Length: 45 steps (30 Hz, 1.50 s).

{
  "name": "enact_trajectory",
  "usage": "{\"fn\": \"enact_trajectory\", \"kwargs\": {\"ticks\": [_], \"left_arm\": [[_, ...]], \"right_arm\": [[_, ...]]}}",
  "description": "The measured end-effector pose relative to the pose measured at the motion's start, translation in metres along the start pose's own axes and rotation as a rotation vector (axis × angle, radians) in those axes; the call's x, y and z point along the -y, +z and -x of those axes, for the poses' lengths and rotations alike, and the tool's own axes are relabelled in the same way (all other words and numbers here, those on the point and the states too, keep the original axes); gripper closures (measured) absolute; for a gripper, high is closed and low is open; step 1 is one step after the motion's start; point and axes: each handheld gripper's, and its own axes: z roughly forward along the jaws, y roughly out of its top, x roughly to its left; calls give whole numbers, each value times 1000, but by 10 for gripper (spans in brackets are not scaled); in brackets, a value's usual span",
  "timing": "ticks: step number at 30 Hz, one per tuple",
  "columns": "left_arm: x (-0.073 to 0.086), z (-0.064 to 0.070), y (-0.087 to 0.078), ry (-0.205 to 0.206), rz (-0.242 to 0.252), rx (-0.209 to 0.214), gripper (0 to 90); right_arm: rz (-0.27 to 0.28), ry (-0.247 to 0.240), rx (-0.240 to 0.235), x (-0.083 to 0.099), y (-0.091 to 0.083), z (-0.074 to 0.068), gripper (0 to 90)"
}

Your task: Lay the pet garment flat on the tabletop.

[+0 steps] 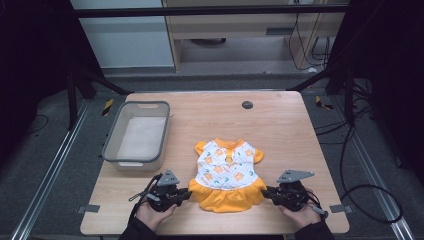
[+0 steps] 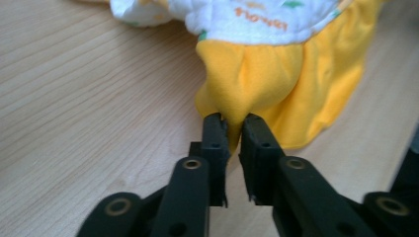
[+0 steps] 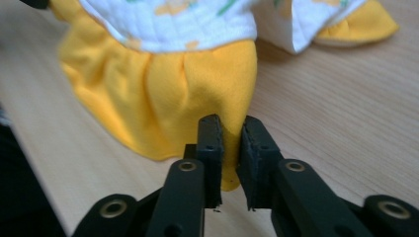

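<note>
Two grippers flank small dress [image 1: 228, 172] on wooden table [image 1: 280, 125]; grey bin [image 1: 138, 133] far left. Left gripper view: left gripper [image 2: 233, 136] clamped on yellow skirt [image 2: 276, 79] corner. Right gripper view: right gripper [image 3: 232, 138] pinching skirt's opposite hem corner.

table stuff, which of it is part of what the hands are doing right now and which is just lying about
In use:
- small dress, its yellow skirt pinched at both sides
- left gripper, shut on the skirt's left edge
- right gripper, shut on the skirt's right edge

Lying about:
- grey bin, apart from the dress
- dark round cap at the table's far edge
</note>
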Motion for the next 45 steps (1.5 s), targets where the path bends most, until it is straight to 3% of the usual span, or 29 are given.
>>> {"fn": "enact_trajectory", "kwargs": {"ticks": [3,9,16,21,25,35,38,40,45], "left_arm": [[2,-1,-4,3,39,-30,609],[-7,-5,-28,1,186,-67,437],[-39,-21,-33,20,263,-140,402],[-67,-34,-21,46,283,-210,391],[-86,-45,-7,45,295,-249,386],[-111,-80,48,0,219,-290,388],[-111,-83,57,4,197,-295,388],[-110,-91,81,14,128,-314,394],[-106,-98,96,2,82,-316,404]], "right_arm": [[2,-13,35,2,6,3,698],[146,-27,60,-7,-11,5,611],[239,-18,124,-31,-16,16,532],[274,17,160,-50,-5,31,472],[267,39,205,-64,8,45,438],[215,85,285,-75,43,79,436],[183,97,291,-73,51,82,436],[152,93,295,-70,63,85,440],[99,89,291,-66,81,87,451]]}}
